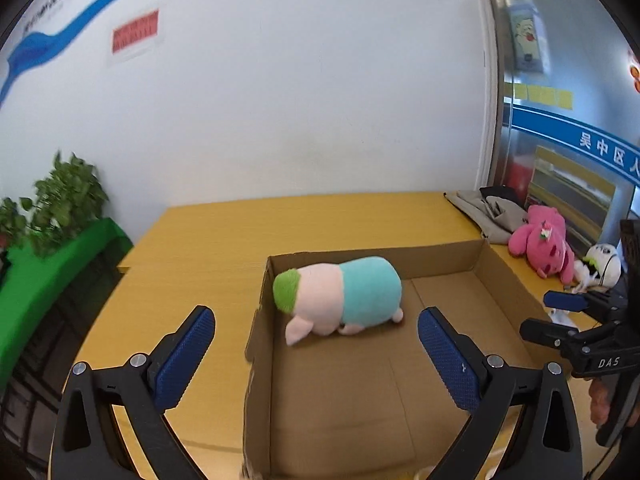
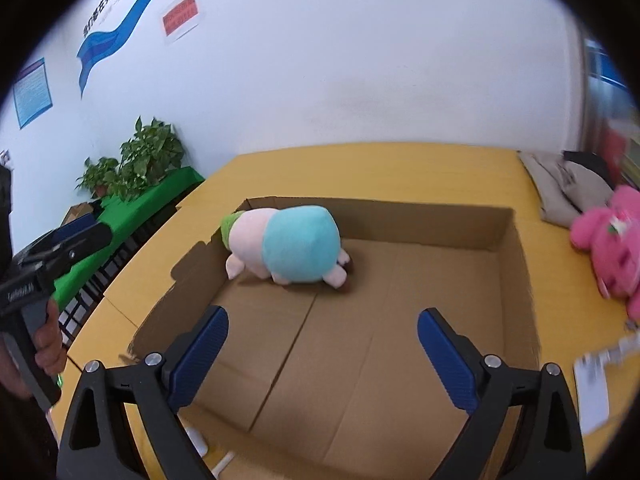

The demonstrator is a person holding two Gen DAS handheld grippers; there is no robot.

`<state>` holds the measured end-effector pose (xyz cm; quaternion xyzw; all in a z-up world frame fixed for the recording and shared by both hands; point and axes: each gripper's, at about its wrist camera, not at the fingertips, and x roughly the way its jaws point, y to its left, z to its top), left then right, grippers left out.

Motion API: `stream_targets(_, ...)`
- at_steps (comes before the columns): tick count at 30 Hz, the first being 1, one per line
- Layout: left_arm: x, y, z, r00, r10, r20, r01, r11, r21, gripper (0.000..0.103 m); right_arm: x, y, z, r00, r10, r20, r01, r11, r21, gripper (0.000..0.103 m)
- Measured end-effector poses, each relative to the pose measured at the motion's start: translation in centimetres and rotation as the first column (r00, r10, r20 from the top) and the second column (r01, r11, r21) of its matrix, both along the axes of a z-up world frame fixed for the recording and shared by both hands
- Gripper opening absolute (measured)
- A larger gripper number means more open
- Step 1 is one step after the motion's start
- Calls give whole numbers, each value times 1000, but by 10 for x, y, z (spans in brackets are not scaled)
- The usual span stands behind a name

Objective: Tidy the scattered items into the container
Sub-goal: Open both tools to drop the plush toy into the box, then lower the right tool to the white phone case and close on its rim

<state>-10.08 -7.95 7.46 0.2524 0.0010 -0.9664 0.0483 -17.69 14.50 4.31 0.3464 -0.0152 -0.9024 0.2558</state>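
Legibly, "DAS" on right gripper (image 1: 560, 312).

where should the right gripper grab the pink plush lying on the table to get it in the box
Probably across the pink plush at its round body, coming down from above. It lies flat on the yellow table, outside the right wall of the cardboard box, so its top is free. The body looks thick and soft enough to squeeze; the limbs look thin and floppy. The right gripper is open and empty.

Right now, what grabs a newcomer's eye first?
The pastel plush toy lying in the far left corner of the open cardboard box. Next, the pink plush outside the box on the yellow table, to the right. Both hand-held grippers are open and empty.
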Motion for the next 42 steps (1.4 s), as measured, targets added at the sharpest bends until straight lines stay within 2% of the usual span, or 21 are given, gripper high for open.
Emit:
stream_targets(4,38,28,-9,999,-40,10,40,999,27,103,34,1,12,998,-27,-55,27,1000,14,96)
stream_targets(8,56,51,-15,995,-94,18,94,995,23,103,63,-3,29,992,-20,-124,27,998,57,96)
stream_targets(10,61,56,-15,992,-121,22,119,991,55,103,74,-3,32,989,-19,-145,29,997,68,96)
stream_targets(18,69,64,-22,987,-154,51,149,985,93,103,91,17,28,992,-36,-118,46,996,78,96)
stream_targets(21,66,65,-41,974,-207,96,193,971,138,103,92,28,8,997,-45,-69,51,994,92,96)
stream_targets(23,62,65,-60,962,-226,154,198,964,179,103,90,37,-16,997,-72,7,71,993,89,96)
stream_targets(27,50,68,-110,922,-260,285,187,947,260,103,88,50,-66,982,-106,155,90,990,105,96)
stream_targets(29,46,73,-131,901,-273,336,187,946,266,103,90,53,-87,971,-111,212,88,989,116,96)
stream_targets(33,42,81,-156,874,-275,400,177,948,264,101,94,51,-116,958,-99,271,64,989,136,96)
stream_targets(37,36,84,-170,854,-288,433,178,944,276,96,96,43,-129,955,-73,289,33,990,140,96)
stream_targets(39,36,88,-170,855,-279,437,183,951,249,92,97,39,-131,956,-59,287,18,989,145,95)
stream_targets(41,33,88,-173,850,-285,443,193,951,243,78,97,36,-134,955,-55,292,10,988,153,92)
stream_targets(42,32,89,-175,840,-297,453,195,946,260,74,97,35,-136,953,-53,298,6,988,156,86)
